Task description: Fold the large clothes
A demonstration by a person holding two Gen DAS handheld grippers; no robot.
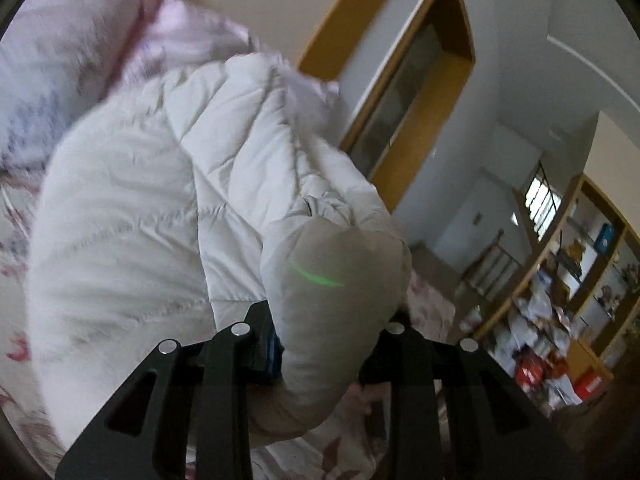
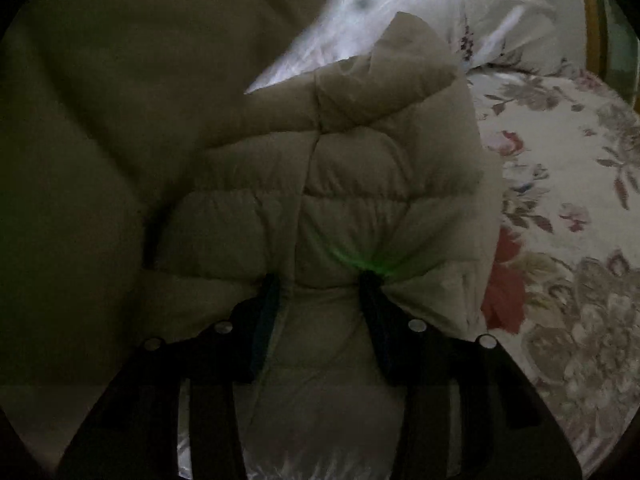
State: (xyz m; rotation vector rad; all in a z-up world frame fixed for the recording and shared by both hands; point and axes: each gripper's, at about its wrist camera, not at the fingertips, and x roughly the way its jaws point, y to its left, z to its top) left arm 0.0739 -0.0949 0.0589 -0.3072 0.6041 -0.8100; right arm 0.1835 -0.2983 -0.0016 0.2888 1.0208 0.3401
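A large off-white quilted puffer jacket (image 1: 160, 184) lies on a floral bed sheet (image 1: 16, 352). My left gripper (image 1: 328, 320) is shut on a bulging padded fold of the jacket, which fills the gap between its black fingers (image 1: 260, 340). In the dim right wrist view the same jacket (image 2: 360, 168) fills most of the frame. My right gripper (image 2: 320, 280) is shut on a thick quilted edge of the jacket, and the fabric puckers around its fingers (image 2: 376, 312).
A pale pink quilt (image 1: 100, 40) is bunched beyond the jacket. A wooden-framed door (image 1: 420, 92) and a cluttered shelf unit (image 1: 560, 320) stand to the right. The floral sheet (image 2: 560, 240) spreads to the right of the right gripper, with a pillow (image 2: 500, 28) behind.
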